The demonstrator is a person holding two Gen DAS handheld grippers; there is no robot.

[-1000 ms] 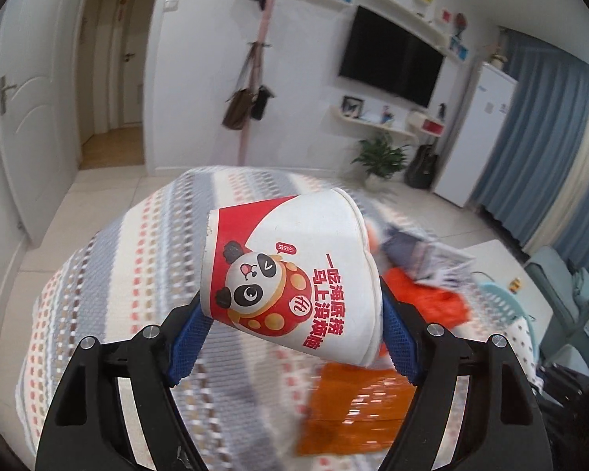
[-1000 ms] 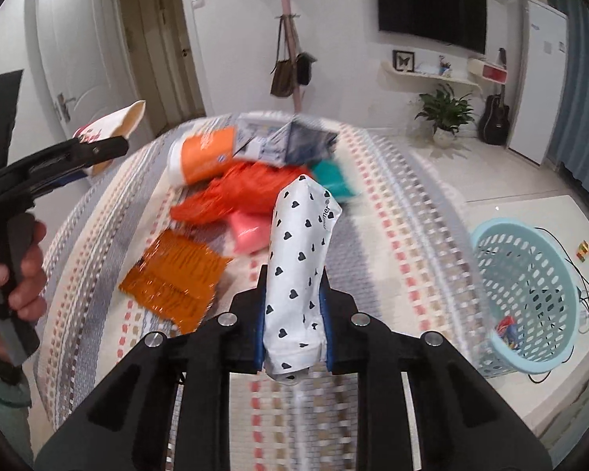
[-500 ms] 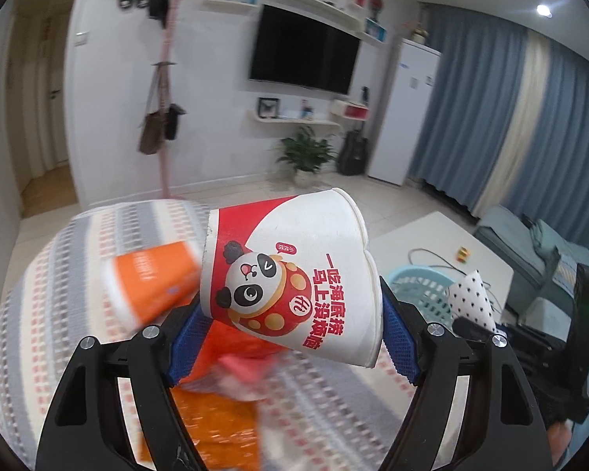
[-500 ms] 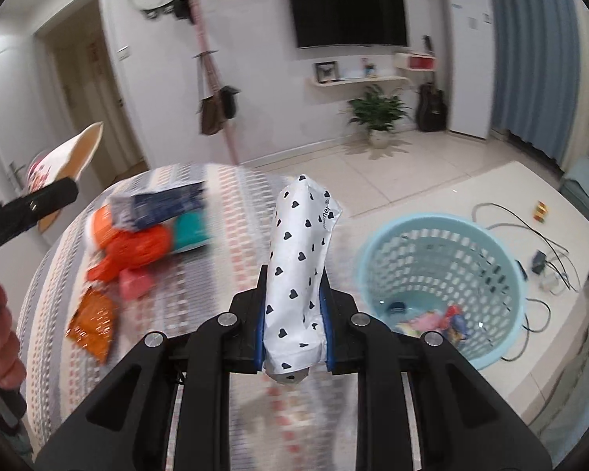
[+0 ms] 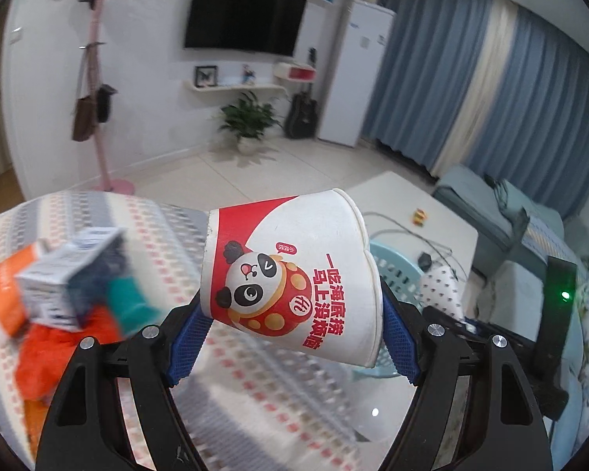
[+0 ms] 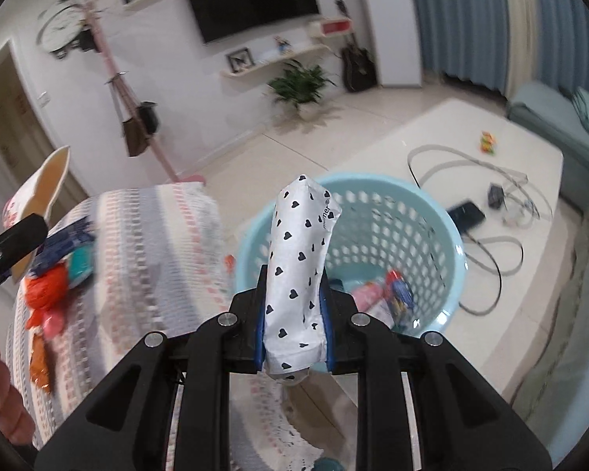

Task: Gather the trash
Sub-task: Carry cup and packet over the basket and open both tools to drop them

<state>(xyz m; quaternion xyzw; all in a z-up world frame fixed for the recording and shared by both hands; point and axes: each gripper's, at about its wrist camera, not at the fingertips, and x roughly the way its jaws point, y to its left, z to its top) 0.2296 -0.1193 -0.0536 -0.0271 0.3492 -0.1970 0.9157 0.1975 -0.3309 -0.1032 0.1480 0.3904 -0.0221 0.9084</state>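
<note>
Beside the striped table, both hands loaded:

- Right gripper: pads clenched on a white heart-print packet, held upright directly in front of the light-blue basket.
- Left gripper: blue pads pinched against a panda-print paper cup, carried tilted, rim to the right, above the table edge.
- Basket: on the floor just beside the table, a few wrappers lying in its bottom.
- Remaining trash pile: orange, teal and boxed items, on the table's far left.
- Step in hand, as judged: dropping the packet. Best done by centring it over the basket mouth before parting the pads, since a long, light packet could catch the rim.
- Room to move: open floor beyond the basket; cables and a small dark device lay on the low white surface just behind it. The cup should approach from the table side, clear of the right gripper.
</note>
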